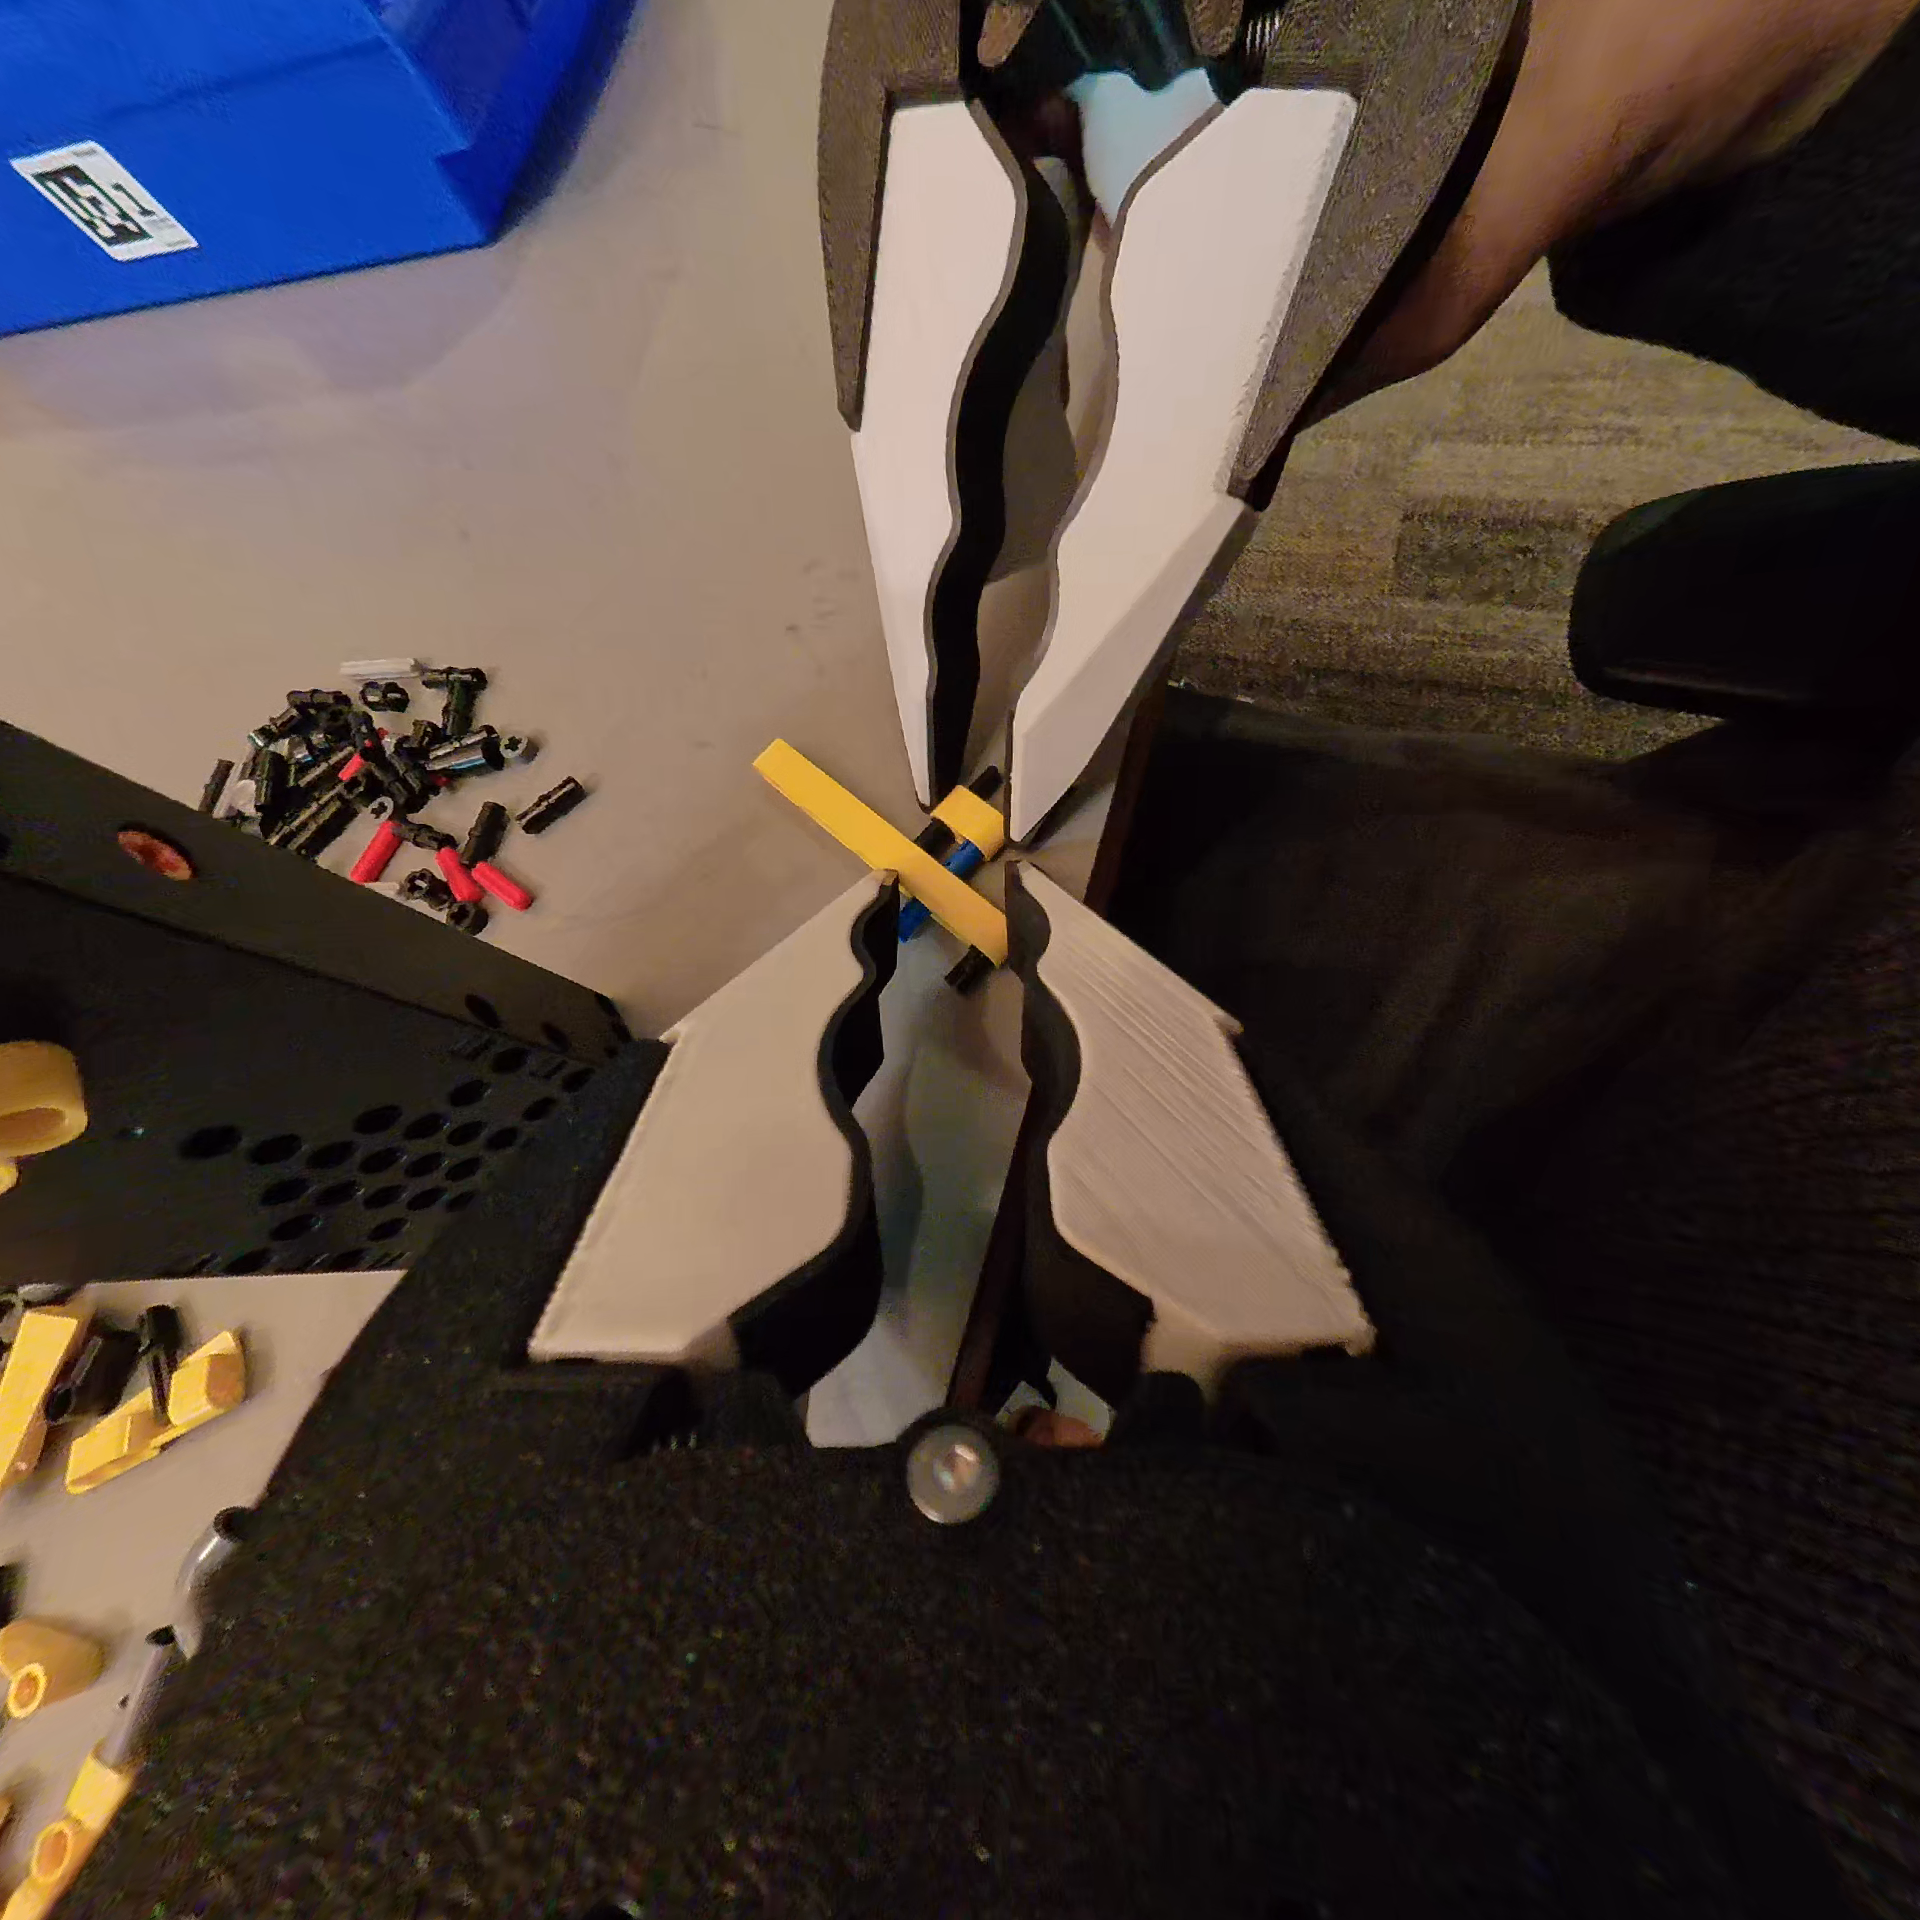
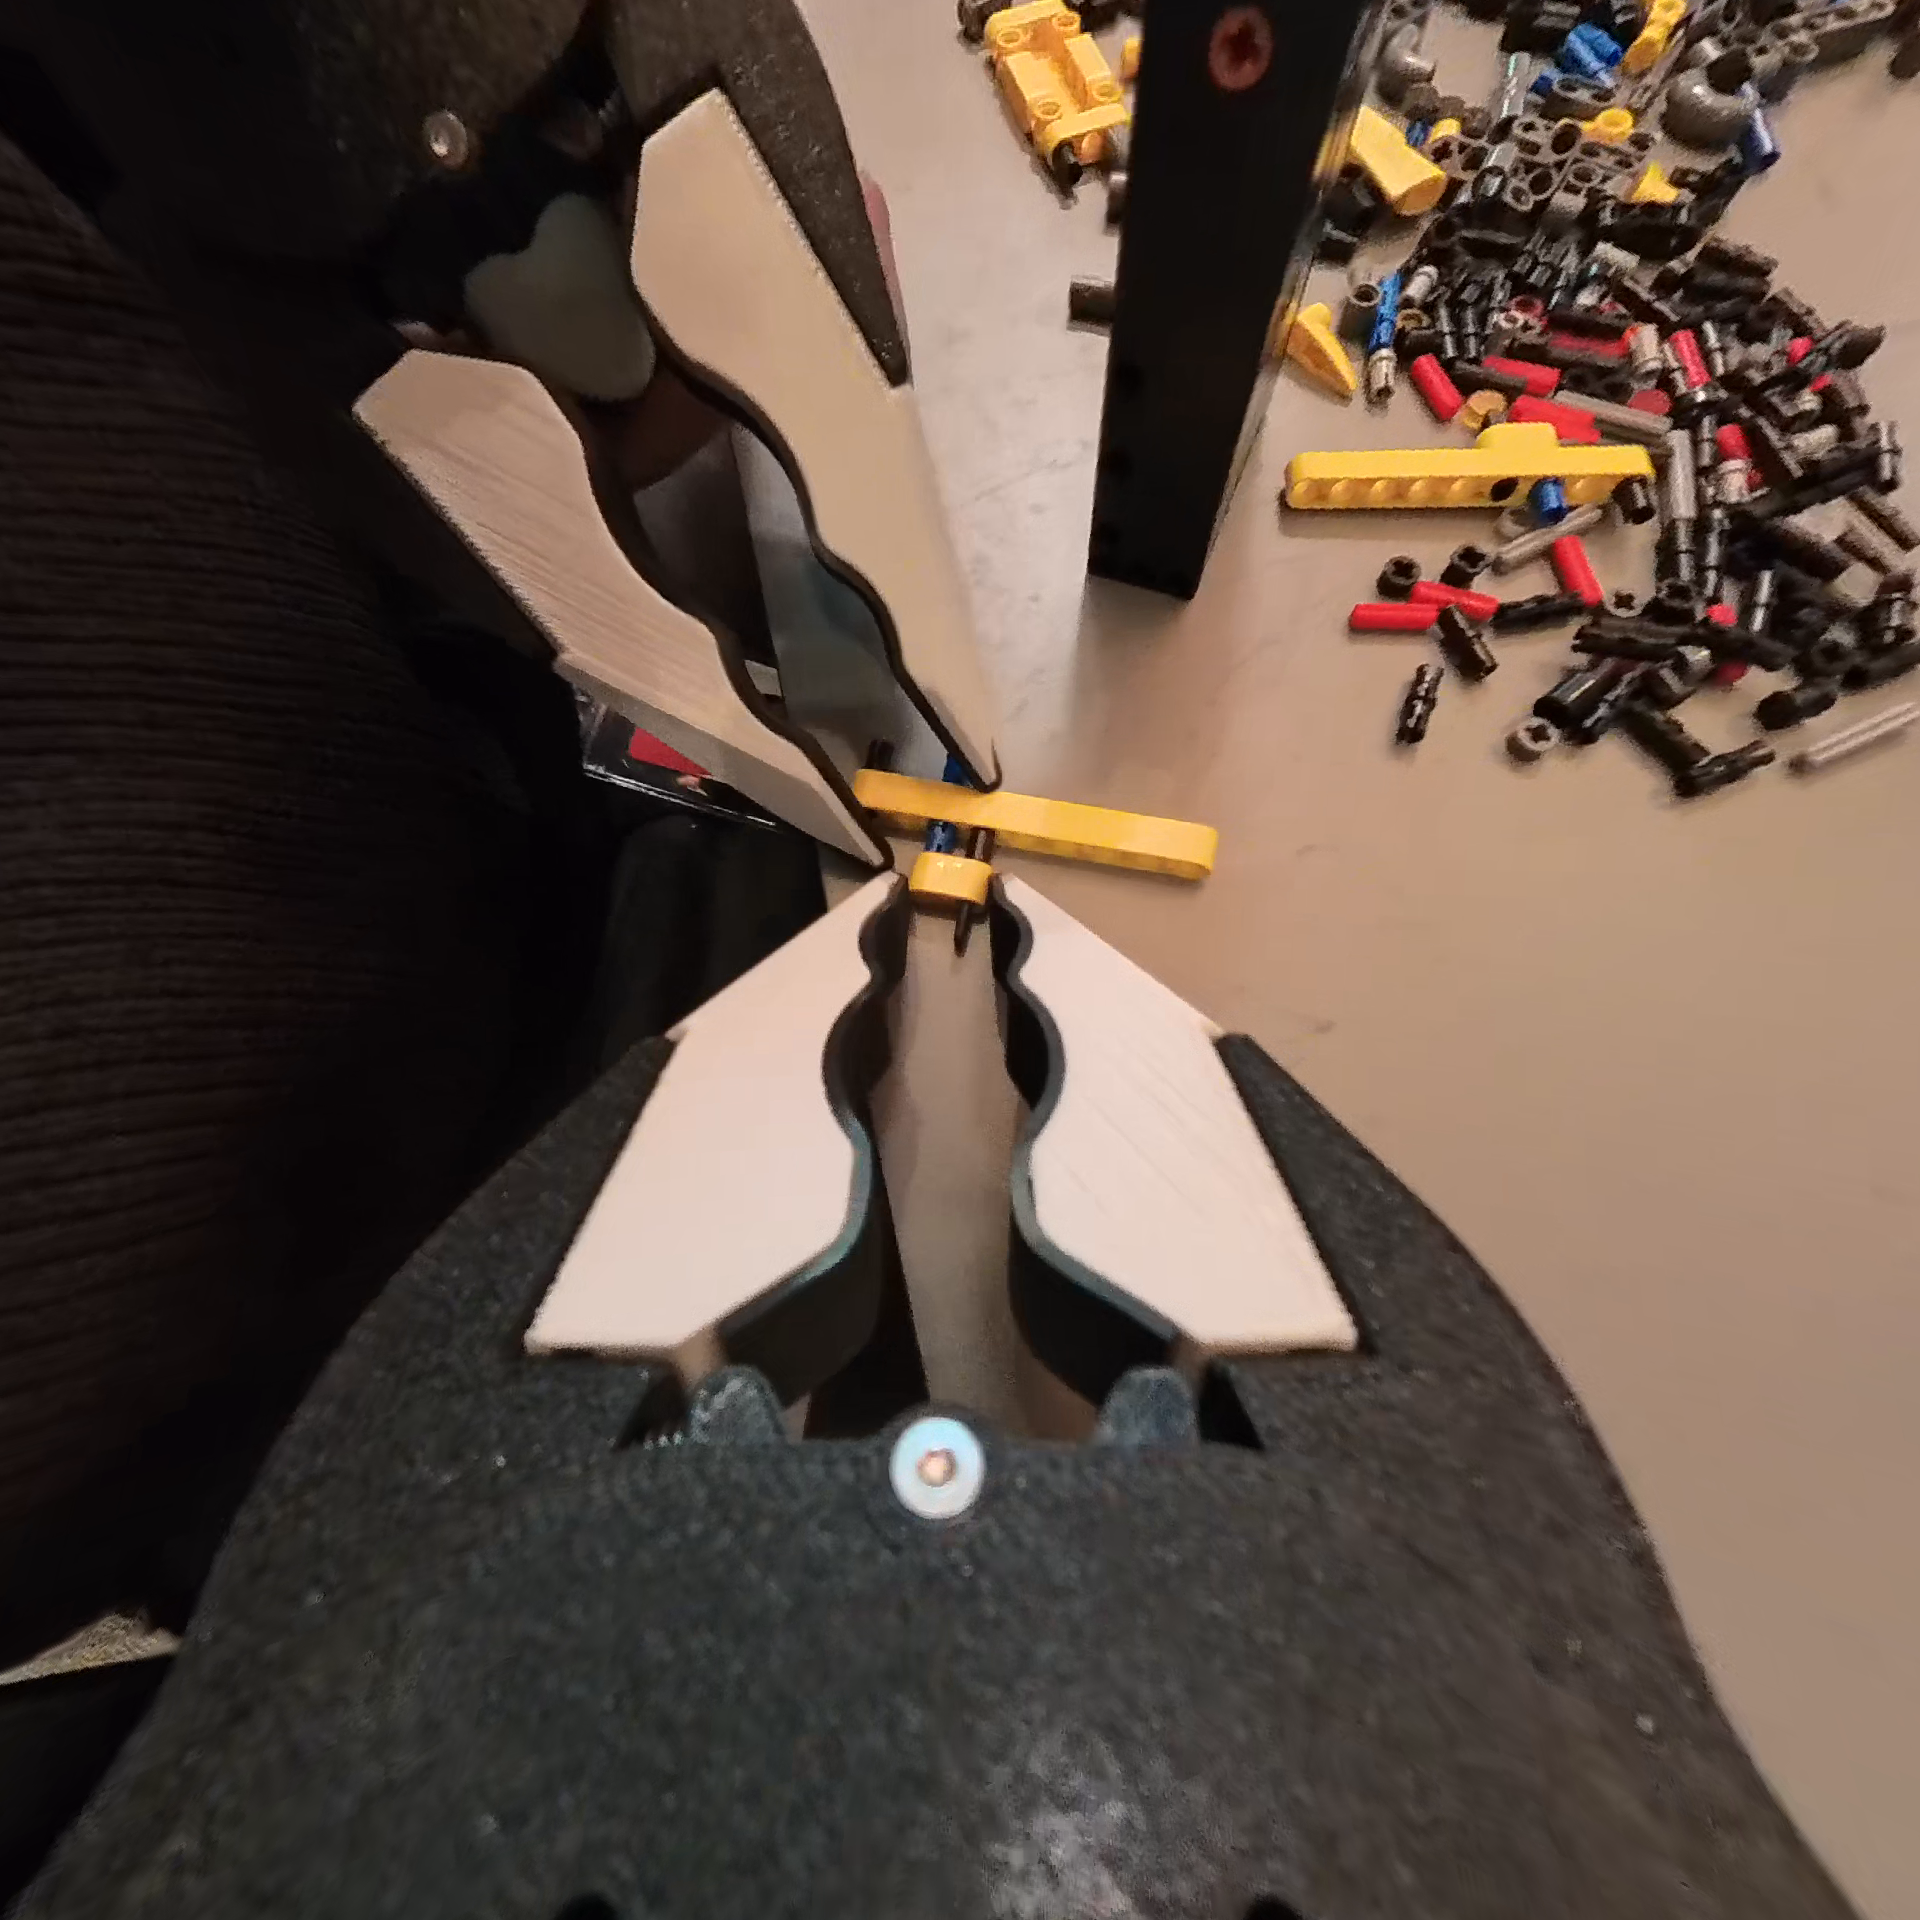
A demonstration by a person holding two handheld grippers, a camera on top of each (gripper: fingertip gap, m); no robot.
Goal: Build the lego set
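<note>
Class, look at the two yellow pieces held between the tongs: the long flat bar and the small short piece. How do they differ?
The long yellow bar is much longer than the small yellow piece. The bar sticks out well past the tips; the small piece barely spans the gap. The left tongs grip the bar, while the right tongs pinch the small piece. Both are yellow plastic, joined by black and blue pins.

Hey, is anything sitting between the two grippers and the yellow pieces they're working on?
Nothing visible. The left gripper is shut on the long yellow beam, and the right gripper is shut on the small yellow connector pinned to it. Loose parts lie off to the side.
</note>
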